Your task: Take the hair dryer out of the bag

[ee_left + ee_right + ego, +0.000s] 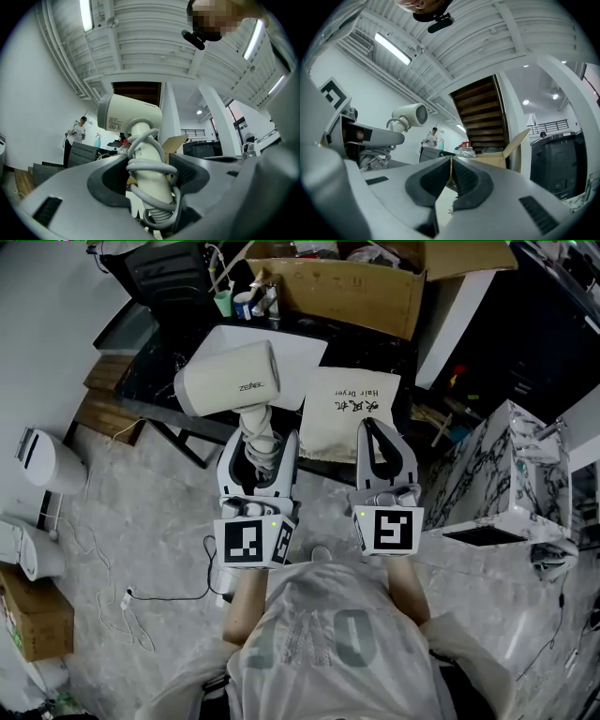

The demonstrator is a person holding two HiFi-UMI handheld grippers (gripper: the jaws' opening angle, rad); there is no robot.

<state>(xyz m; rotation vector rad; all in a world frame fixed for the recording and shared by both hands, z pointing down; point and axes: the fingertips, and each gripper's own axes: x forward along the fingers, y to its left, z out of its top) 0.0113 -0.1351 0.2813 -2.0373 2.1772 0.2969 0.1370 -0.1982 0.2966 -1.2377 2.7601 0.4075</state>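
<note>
The cream hair dryer [230, 379] is out of the bag, its grey cord coiled round the handle [151, 174]. My left gripper [262, 442] is shut on that handle and holds the dryer upright above the table edge. Flat on the black table [178, 362], just right of it, lies the cream cloth bag [345, 413] with printed lettering. My right gripper [377, 429] is shut on the bag's near edge. In the right gripper view a thin strip of bag cloth [450, 171] sits pinched between the jaws, and the dryer [412, 115] shows up at the left.
An open cardboard box [347, 282] stands behind the table, with a cup and bottles [239, 301] beside it. A marble-patterned cabinet [506, 474] is close on the right. A white bin [47, 465] and loose cables [112, 592] are on the floor at left.
</note>
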